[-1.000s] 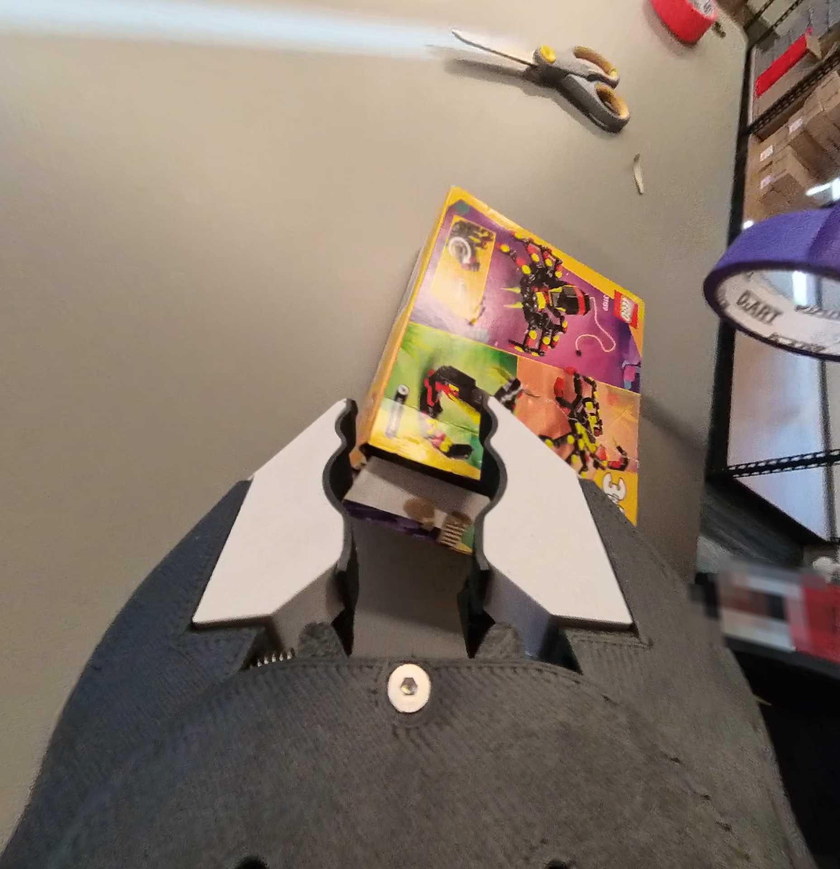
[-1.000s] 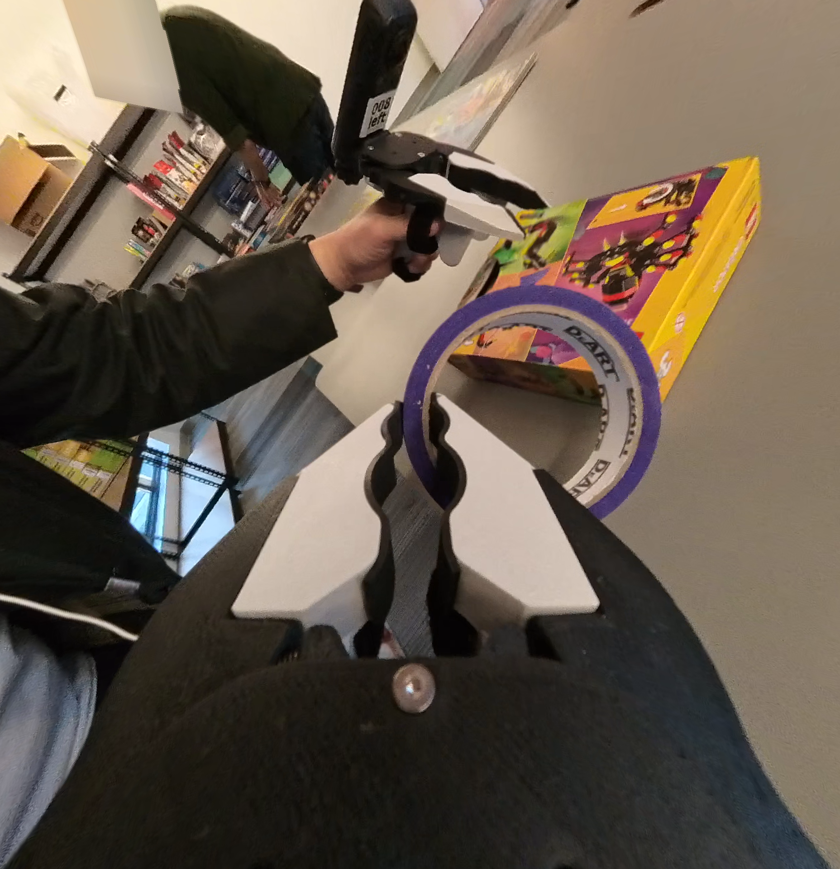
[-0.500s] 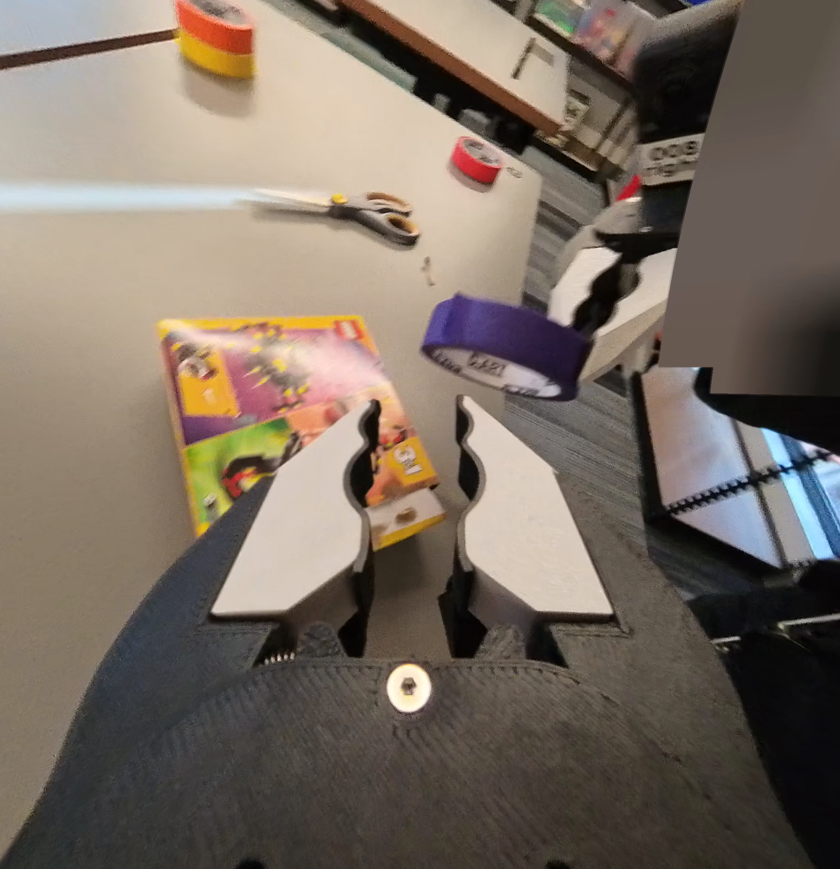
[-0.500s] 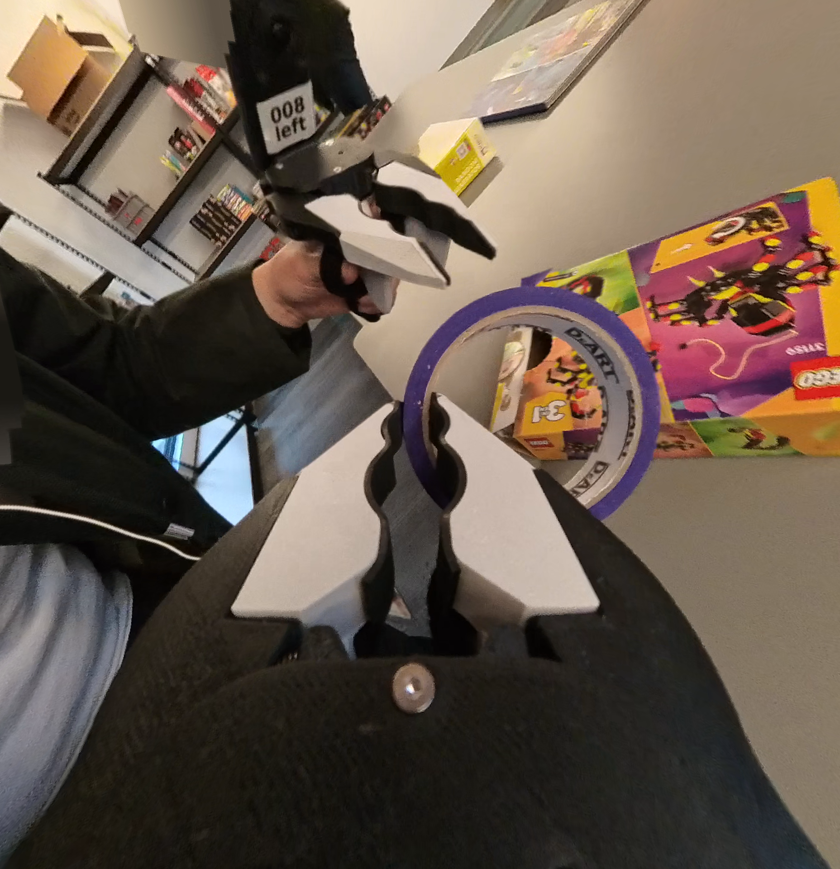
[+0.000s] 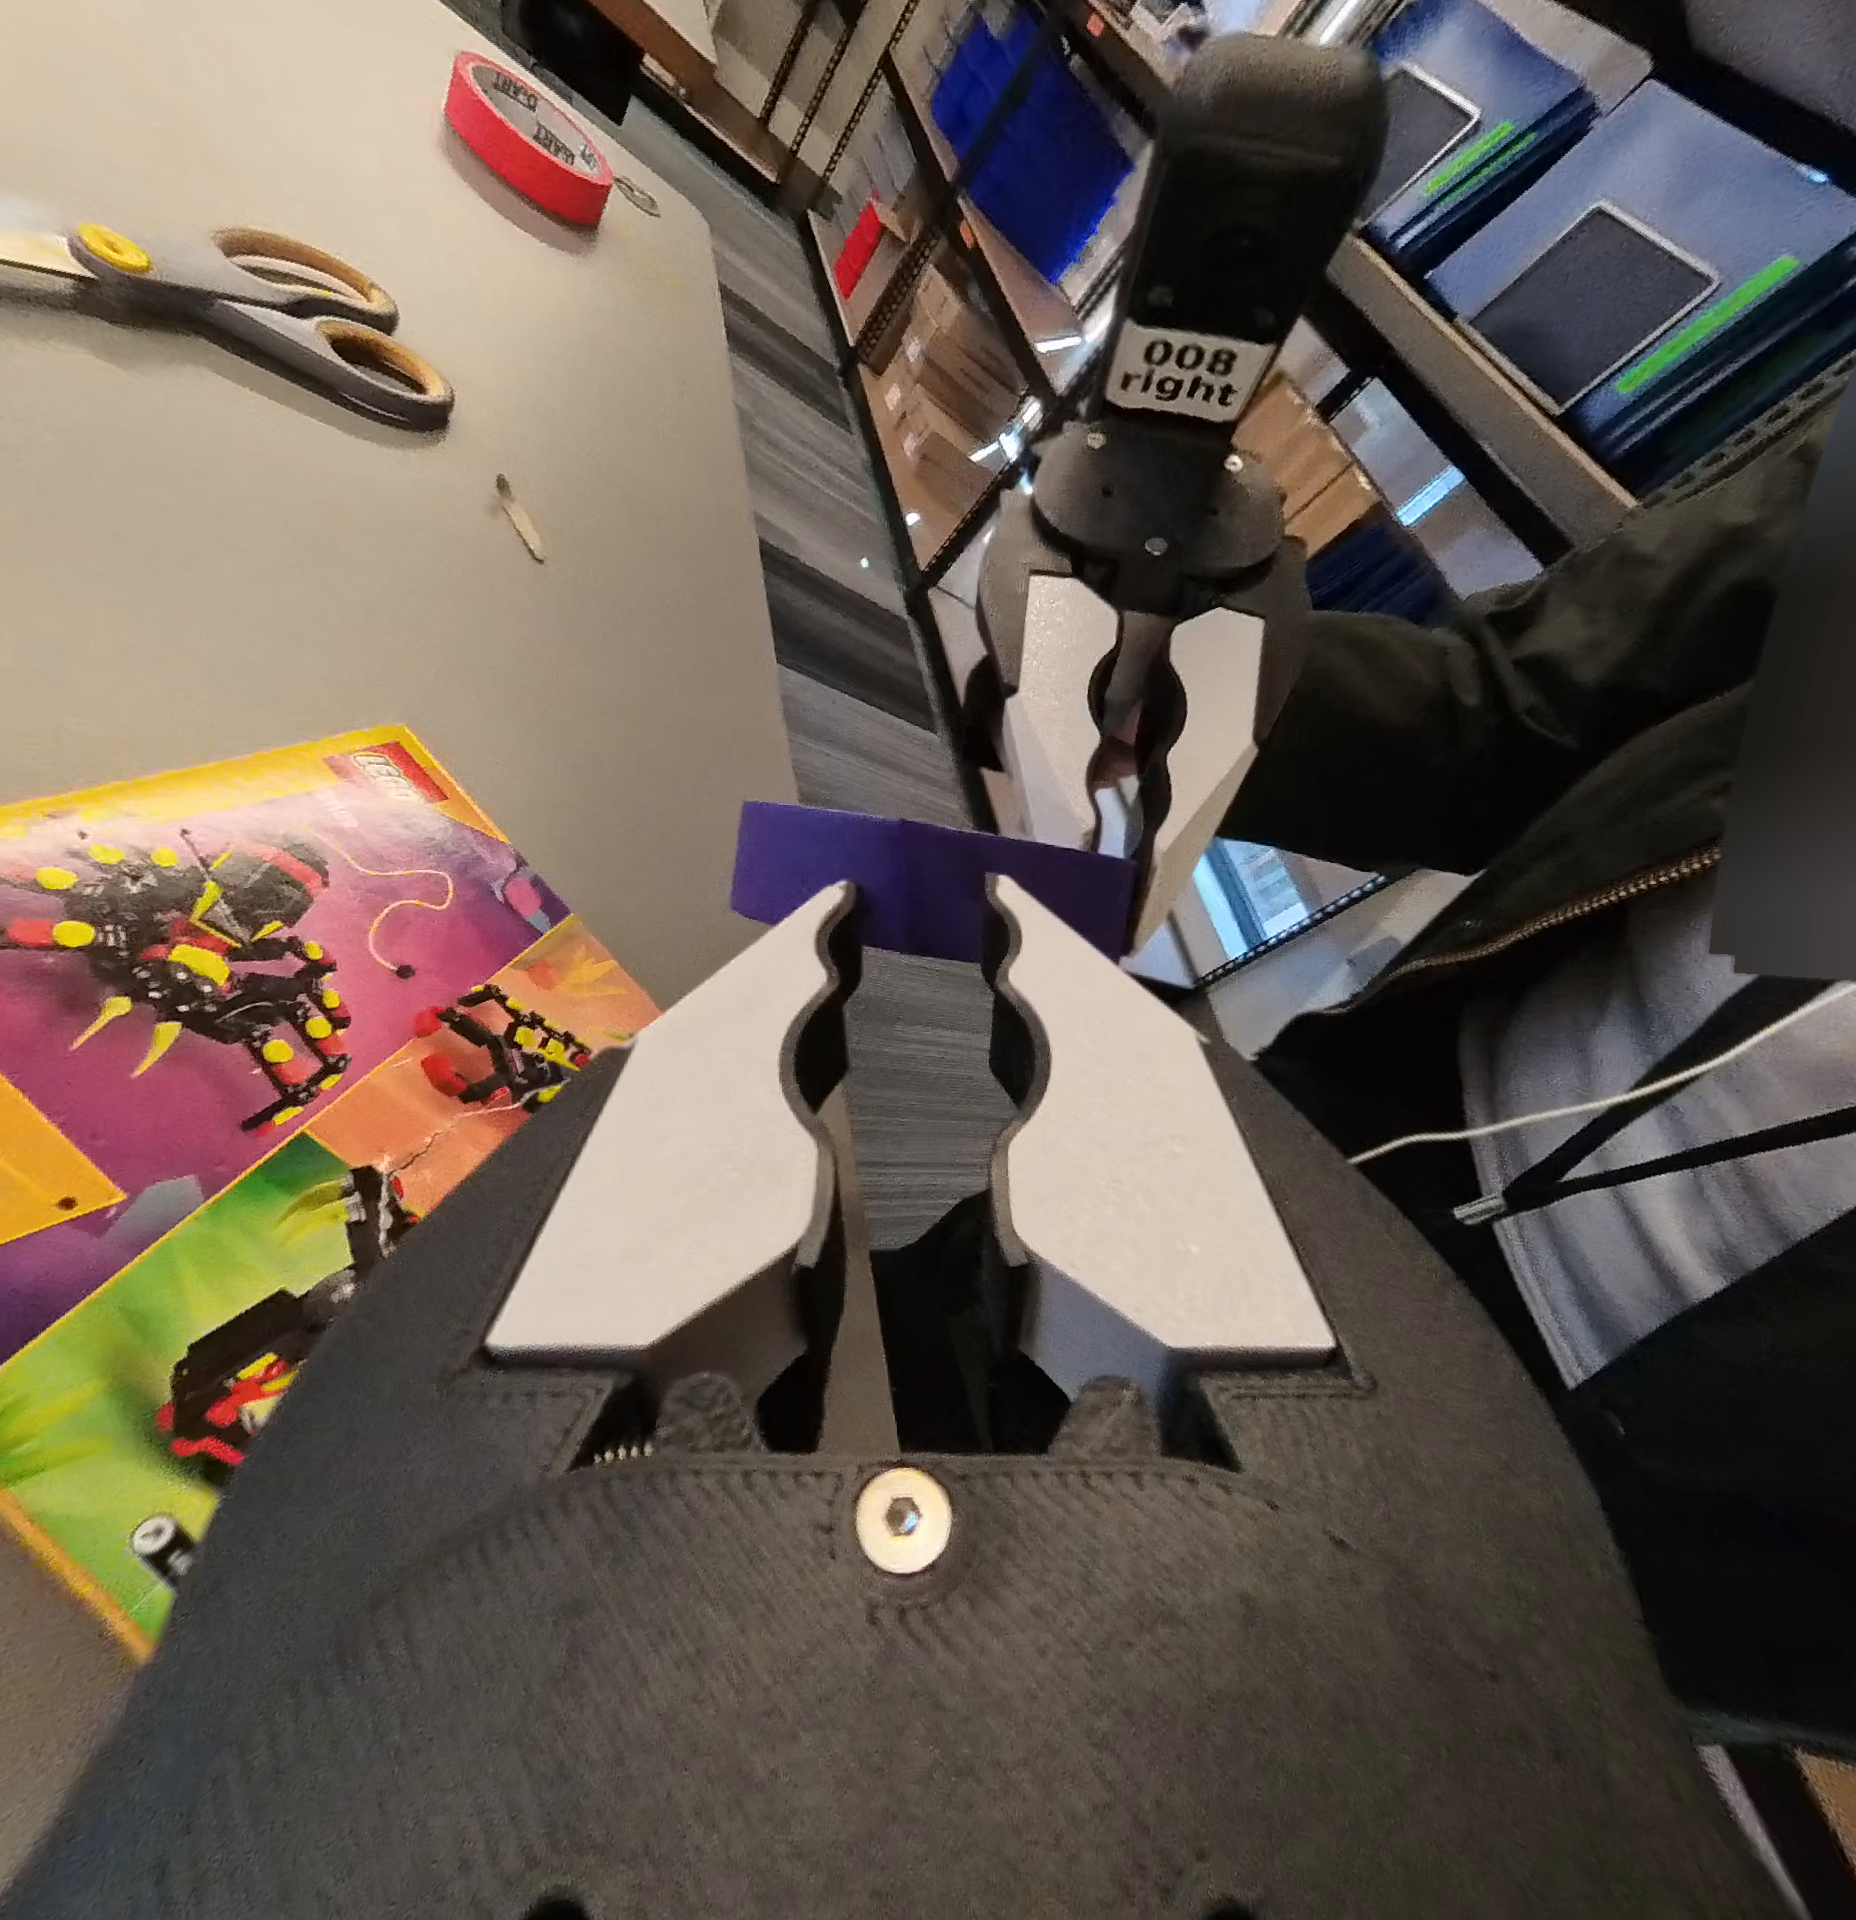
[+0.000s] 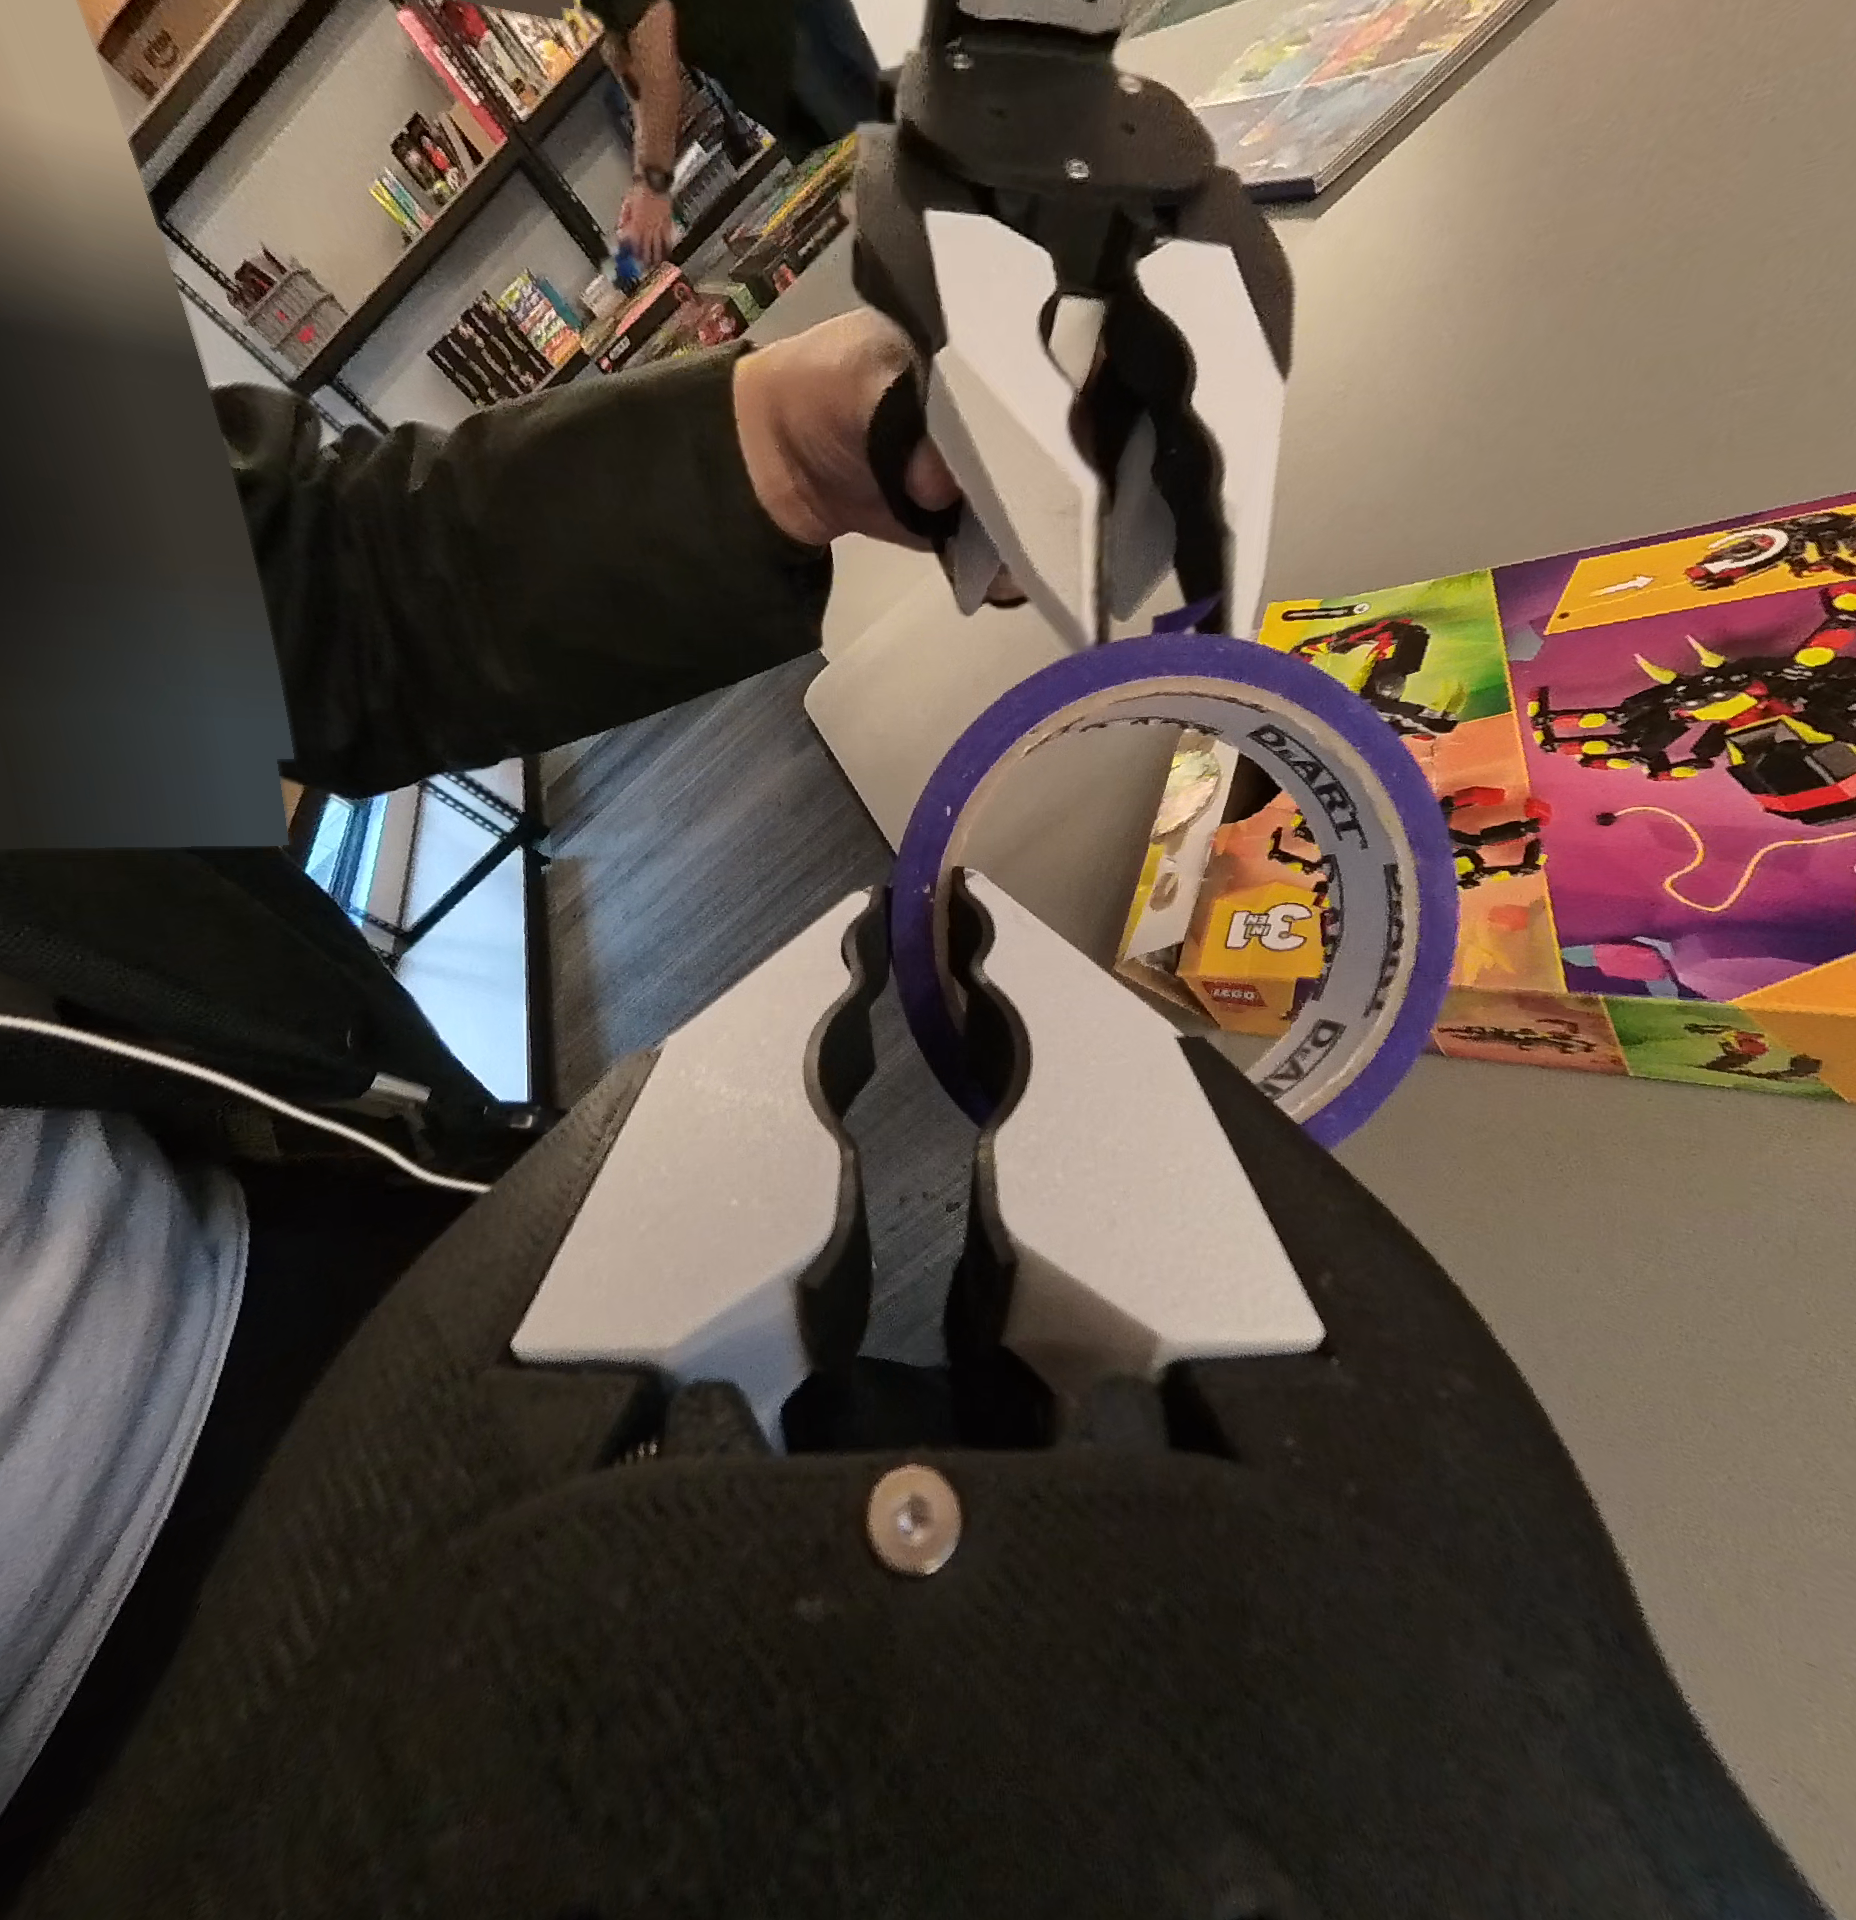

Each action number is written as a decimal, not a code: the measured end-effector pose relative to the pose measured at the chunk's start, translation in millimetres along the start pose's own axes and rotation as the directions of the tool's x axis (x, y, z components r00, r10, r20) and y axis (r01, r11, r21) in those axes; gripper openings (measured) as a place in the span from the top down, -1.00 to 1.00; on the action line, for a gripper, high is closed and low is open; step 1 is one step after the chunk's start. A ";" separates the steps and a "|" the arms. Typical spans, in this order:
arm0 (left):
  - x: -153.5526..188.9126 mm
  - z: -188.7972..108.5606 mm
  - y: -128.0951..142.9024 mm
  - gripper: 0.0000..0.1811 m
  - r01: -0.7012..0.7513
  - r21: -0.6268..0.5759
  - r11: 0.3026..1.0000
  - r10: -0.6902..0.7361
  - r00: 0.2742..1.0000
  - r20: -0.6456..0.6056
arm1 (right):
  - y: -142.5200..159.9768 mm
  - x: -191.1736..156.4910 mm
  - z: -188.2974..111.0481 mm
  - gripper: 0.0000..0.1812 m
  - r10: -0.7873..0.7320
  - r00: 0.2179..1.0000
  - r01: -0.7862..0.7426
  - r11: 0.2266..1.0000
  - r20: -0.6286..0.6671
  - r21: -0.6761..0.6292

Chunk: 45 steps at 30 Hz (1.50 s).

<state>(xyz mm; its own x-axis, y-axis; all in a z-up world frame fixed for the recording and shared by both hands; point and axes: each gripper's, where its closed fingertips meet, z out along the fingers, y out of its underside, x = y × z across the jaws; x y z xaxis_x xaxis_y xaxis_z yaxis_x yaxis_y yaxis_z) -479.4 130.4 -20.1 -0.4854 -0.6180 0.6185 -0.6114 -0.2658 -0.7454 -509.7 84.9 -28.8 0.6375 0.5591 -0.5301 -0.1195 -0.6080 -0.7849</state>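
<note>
Left tongs off the box and up at the tape roll

Left wrist view: the left tongs [image 5: 919, 896], which a second before clamped a corner of the toy box [image 5: 280, 935], stood open and empty, their tips just short of the purple tape roll [image 5: 1049, 894] held by the right tongs [image 5: 1132, 831]; the box lay flat on the bench [image 5: 384, 603], near the scissors [image 5: 280, 312] and a red tape roll [image 5: 524, 135]. Right wrist view: the right tongs [image 6: 924, 904] were still closed on the wall of the purple tape roll [image 6: 1163, 660], above the bench edge, while the left tongs [image 6: 1152, 623] had come down to its upper rim, where a small purple tab showed; whether they touched it could not be told.
</note>
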 end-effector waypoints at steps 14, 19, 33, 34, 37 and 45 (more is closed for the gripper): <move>-2.4 11.0 6.0 1.00 -0.010 -0.057 0.998 0.017 0.992 0.127 | 21.3 13.3 -7.0 0.88 0.380 0.923 -0.381 0.924 0.056 0.019; 10.0 16.6 11.9 1.00 0.011 -0.114 0.993 0.006 0.990 0.143 | 35.1 16.4 -8.9 0.88 0.506 0.861 -0.507 0.862 0.056 0.004; 42.8 40.5 -24.2 1.00 0.247 -0.117 0.962 -0.250 0.968 -0.014 | 34.2 2.2 -20.8 0.87 0.504 0.785 -0.562 0.824 0.359 0.072; 45.4 42.3 -32.0 1.00 0.283 -0.110 0.953 -0.289 0.956 -0.045 | 32.3 -0.5 -21.6 0.85 0.454 0.805 -0.528 0.842 0.382 0.112; 47.0 46.7 -44.9 1.00 0.342 -0.114 0.933 -0.350 0.936 -0.049 | 29.1 6.1 -18.8 0.58 0.353 0.863 -0.455 0.854 0.360 0.254; 42.1 50.8 -64.5 1.00 0.335 -0.133 0.933 -0.337 0.941 0.003 | 11.3 19.5 -40.6 0.82 0.209 0.879 -0.418 0.771 0.428 0.482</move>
<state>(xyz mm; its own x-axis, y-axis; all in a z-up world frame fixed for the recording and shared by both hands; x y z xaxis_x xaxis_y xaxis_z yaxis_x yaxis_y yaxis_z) -428.7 83.9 41.4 -0.2487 -0.4943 0.8330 -0.8157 -0.3568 -0.4553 -467.8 66.0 -35.0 0.2094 0.6062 -0.7672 -0.7248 -0.4304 -0.5380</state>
